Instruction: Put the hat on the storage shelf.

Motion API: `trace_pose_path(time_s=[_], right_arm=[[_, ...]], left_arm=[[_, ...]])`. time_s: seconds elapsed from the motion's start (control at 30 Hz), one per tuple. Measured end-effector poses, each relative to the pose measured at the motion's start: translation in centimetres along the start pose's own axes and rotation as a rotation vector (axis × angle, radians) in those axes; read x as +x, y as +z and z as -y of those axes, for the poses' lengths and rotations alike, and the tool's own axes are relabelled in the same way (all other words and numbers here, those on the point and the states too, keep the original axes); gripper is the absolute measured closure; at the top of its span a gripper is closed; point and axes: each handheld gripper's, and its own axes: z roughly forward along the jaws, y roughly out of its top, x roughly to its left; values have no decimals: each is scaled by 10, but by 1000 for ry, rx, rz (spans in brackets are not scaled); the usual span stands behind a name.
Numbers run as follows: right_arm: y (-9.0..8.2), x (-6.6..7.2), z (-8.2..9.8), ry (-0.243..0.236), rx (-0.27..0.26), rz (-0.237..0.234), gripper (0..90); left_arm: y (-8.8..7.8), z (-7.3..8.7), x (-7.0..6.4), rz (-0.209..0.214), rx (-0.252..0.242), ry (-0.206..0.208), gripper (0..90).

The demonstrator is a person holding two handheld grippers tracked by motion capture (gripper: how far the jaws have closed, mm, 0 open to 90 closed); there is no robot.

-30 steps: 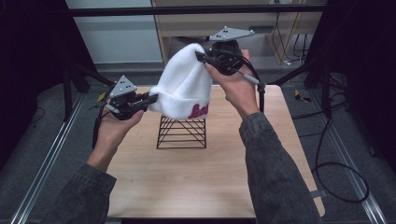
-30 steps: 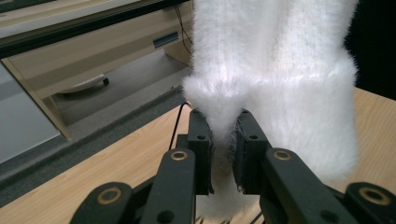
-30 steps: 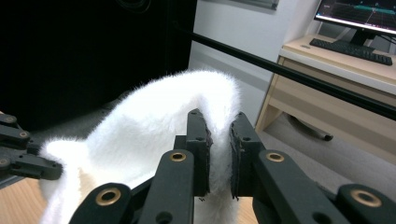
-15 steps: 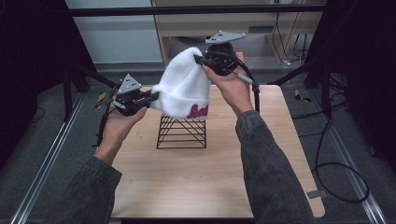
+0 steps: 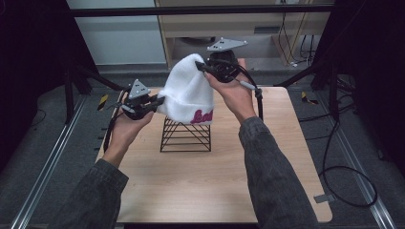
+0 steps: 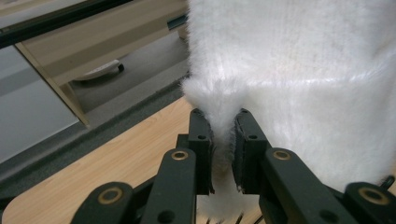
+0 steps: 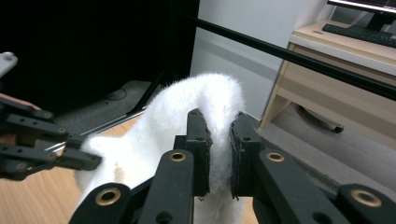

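both hand-held grippers are lowering the white beanie [image 5: 187,95] toward the wire rack [image 5: 185,136] on the bench [image 5: 200,186]; left hand-held gripper [image 5: 154,103] is clamping its cuff, right hand-held gripper [image 5: 203,69] its crown; seating is likely next.

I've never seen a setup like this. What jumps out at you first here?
A fluffy white hat with pink lettering, held up over the middle of the wooden table. The left gripper pinches its lower edge and the right gripper its top. Just beneath it stands a black wire rack.
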Motion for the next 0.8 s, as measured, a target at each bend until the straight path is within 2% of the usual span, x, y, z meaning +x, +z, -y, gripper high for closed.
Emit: trace_pose_path(time_s=[0.2, 0.3, 0.33, 0.8], right_arm=[[-3, 7, 4, -13, 6, -15, 807], [-3, 7, 5, -6, 9, -18, 807], [-3, 7, 6, -7, 11, -20, 807], [2, 16, 18, -8, 36, -53, 806]], left_arm=[[-3, 7, 4, 6, 9, -18, 794], [-2, 7, 5, -1, 2, -9, 793], [-2, 9, 4, 6, 11, -26, 793], [5, 28, 7, 11, 41, -31, 799]])
